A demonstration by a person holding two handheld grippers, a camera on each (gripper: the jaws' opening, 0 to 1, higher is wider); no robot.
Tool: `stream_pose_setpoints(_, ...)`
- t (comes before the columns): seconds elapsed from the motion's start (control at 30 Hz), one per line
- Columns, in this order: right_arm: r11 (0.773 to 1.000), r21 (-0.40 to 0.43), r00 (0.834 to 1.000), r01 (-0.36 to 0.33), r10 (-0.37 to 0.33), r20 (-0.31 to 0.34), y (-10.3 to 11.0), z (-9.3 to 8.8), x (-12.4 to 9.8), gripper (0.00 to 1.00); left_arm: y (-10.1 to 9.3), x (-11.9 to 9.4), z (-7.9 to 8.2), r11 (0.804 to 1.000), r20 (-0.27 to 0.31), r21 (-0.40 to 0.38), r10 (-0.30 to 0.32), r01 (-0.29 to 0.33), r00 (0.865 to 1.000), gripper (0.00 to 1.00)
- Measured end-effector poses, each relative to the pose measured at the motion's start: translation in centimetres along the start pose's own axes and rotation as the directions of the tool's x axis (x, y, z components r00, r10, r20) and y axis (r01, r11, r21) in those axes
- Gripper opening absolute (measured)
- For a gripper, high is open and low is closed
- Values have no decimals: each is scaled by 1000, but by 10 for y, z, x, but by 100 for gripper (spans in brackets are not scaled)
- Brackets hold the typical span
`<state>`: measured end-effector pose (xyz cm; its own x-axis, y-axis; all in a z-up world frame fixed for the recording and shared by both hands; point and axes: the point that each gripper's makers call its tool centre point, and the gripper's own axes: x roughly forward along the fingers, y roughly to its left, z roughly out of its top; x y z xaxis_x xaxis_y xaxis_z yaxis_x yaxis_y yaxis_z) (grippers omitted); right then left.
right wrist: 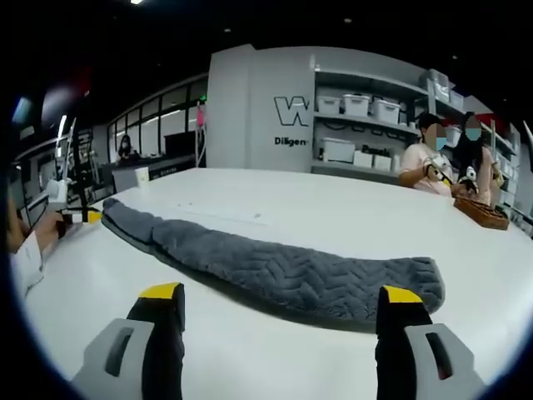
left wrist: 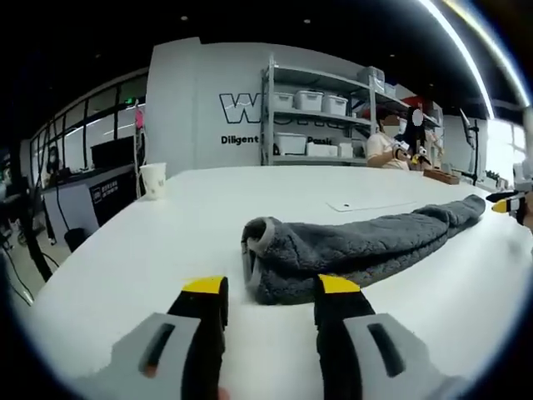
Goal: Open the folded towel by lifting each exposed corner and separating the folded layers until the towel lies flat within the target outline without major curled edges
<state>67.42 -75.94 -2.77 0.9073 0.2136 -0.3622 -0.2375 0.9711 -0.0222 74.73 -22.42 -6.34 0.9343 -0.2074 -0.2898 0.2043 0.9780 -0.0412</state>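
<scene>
step: approach, grey fleece towel [left wrist: 358, 250] folded long on white counter [left wrist: 166, 233] | jaws: both grippers wide, empty | next: grasp an end corner, lift

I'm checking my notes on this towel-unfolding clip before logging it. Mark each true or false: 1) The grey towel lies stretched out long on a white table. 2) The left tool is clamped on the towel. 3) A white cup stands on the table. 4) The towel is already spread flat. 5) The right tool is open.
1) True: the grey towel lies as a long band on the white table.
2) False: the left tool is open, just short of the towel's near end, not gripping it.
3) True: a white cup stands near the table's far edge.
4) False: the towel is bunched and folded, with layers visible at its end.
5) True: the right tool is open wide, holding nothing.
</scene>
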Motion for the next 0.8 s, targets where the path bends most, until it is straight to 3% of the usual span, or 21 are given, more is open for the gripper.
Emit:
stream_pose_setpoints(0.37, 1000, 3, 1000, -4, 4, 3, 2, 0, 0, 95, 3, 2, -4, 998, -13, 61, 28, -27, 1000, 6)
stream_pose_setpoints(0.5, 1000, 7, 1000, -3, 3, 1, 1, -1, 0, 94, -1, 1, -5, 998, -15, 66, 18, -17, 1000, 1)
stream_pose_setpoints(0.8, 1000, 17, 1000, 1, -2, 9, -3, 0, -2, 93, -11, -11, -8, 997, -36, 73, -25, 28, 999, 1)
